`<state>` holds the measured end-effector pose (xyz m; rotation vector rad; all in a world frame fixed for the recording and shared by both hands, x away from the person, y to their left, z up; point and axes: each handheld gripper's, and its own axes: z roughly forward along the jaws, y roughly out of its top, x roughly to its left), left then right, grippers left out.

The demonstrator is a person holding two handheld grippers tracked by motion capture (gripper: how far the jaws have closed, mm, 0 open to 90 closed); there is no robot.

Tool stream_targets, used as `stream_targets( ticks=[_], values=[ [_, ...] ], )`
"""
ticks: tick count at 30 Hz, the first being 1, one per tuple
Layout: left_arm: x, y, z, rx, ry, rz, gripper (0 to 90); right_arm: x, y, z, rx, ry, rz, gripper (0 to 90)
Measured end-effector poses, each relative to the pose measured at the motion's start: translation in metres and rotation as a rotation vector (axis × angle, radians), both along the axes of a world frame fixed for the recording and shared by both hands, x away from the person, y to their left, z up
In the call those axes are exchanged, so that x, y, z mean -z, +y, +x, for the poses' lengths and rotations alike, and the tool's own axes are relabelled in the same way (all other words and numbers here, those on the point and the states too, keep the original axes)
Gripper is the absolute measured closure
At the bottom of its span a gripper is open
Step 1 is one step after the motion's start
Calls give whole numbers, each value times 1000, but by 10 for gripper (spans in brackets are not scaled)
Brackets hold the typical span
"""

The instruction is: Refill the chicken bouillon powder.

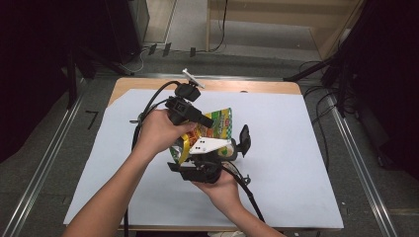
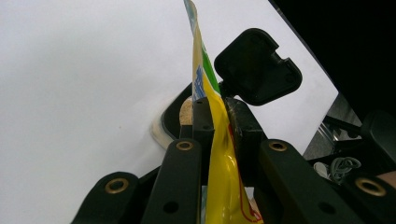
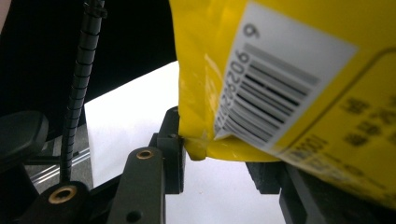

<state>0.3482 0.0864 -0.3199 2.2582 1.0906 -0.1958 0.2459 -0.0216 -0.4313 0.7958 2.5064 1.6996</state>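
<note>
left claw (image 2: pixel 219 116) clamps yellow pouch (image 1: pixel 217 123) | right claw (image 3: pixel 219 158) grips its corner | contents unseen

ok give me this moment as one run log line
left tongs: shut on yellow plastic snack bag | right tongs: shut on bag's lower corner | bag: held above white sheet

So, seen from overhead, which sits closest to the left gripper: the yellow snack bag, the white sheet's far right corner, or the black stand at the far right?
1. Yellow snack bag: pinched in the left gripper.
2. White sheet: its far right corner lies beyond the bag.
3. Black stand: off the table, far right.
</note>
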Motion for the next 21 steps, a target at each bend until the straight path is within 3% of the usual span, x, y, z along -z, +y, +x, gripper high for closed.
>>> stream_targets(
  ticks=[9, 21],
  values=[
    [1, 2, 0, 2, 5, -16, 835, 3, 1, -1, -11, -6, 2, 637],
    [-1, 1, -2, 16, -6, -7, 838, 4, 1, -2, -18, 4, 18, 635]
  ],
)
